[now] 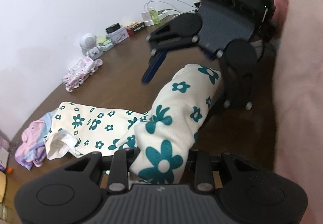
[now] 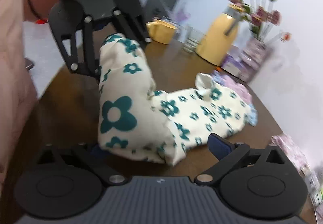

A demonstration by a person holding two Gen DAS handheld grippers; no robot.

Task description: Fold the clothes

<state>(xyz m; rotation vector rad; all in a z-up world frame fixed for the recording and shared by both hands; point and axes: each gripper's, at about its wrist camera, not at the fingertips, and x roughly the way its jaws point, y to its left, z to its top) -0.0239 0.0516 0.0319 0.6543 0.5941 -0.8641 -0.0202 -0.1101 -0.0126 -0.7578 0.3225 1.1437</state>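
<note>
Through the left wrist view we are looking along our left tool (image 1: 161, 160), whose jaws are standing narrow and pinching a bunched fold of the cream garment with teal flowers (image 1: 163, 123). The cloth is rising from the bottom centre toward one o'clock, where our right tool (image 1: 181, 82) is hanging with its jaws spread wide; one dark blue fingertip (image 1: 150, 72) is standing clear of the fabric at twelve o'clock. The rest of the garment is lying flat on the brown bench (image 1: 121, 82) toward nine o'clock, overlapping a pastel garment (image 1: 33, 147). A folded pink floral piece (image 1: 80, 72) is sitting at ten o'clock near a small white robot figure (image 1: 89, 44). A pink sleeve (image 1: 298, 82) is filling the three o'clock edge.

Through the right wrist view, which is blurred, we are seeing the right tool (image 2: 153, 147) gaping wide, its blue right pad (image 2: 220, 146) apart from the cloth; the left pad is mostly hidden behind the garment (image 2: 129, 90), so contact there seems unlikely but we cannot be sure. The left tool (image 2: 97, 70) is gripping the raised end at eleven o'clock. A yellow jug (image 2: 220, 38) and a yellow bowl (image 2: 160, 30) are standing at one o'clock.
</note>
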